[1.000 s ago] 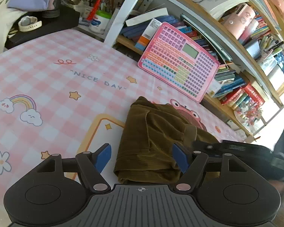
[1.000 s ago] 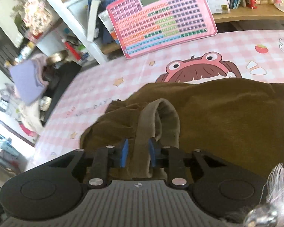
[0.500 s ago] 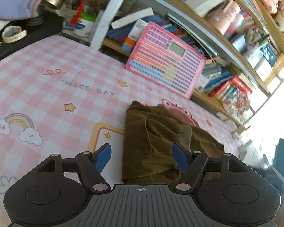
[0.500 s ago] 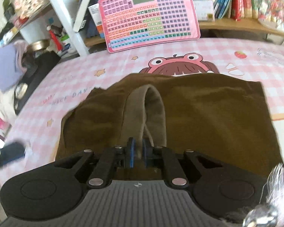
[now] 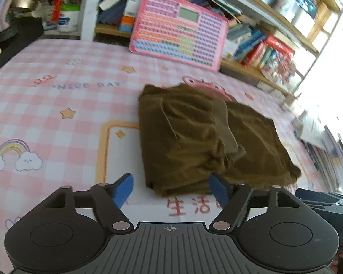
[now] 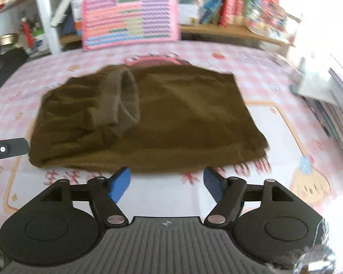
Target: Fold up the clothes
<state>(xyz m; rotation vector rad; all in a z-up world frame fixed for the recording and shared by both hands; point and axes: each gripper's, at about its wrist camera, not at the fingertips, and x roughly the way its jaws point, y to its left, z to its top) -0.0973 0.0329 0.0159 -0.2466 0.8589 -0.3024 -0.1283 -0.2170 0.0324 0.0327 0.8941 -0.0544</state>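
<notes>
A brown folded garment (image 5: 201,137) (image 6: 162,116) lies on the pink checked tablecloth (image 5: 57,96). A lighter ribbed cuff (image 6: 123,100) rests on top of it, left of middle. My left gripper (image 5: 171,188) hovers at the garment's near left corner, its jaws opening, with only the cloth's edge showing between the blue pads. My right gripper (image 6: 165,182) sits just in front of the garment's near edge, jaws opening, nothing between them. The left gripper's black tip (image 6: 9,148) shows at the left edge of the right wrist view.
A pink toy keyboard (image 5: 178,41) (image 6: 130,13) leans against the bookshelf (image 5: 263,45) behind the table. A dark stand with jars and bottles (image 5: 22,22) is at the far left. Stacked books (image 6: 331,105) lie at the table's right edge.
My right gripper let go of the ribbed cuff, opened wide and pulled back toward the near edge. The cuff now lies on the garment. The left gripper rolled and opened slightly.
</notes>
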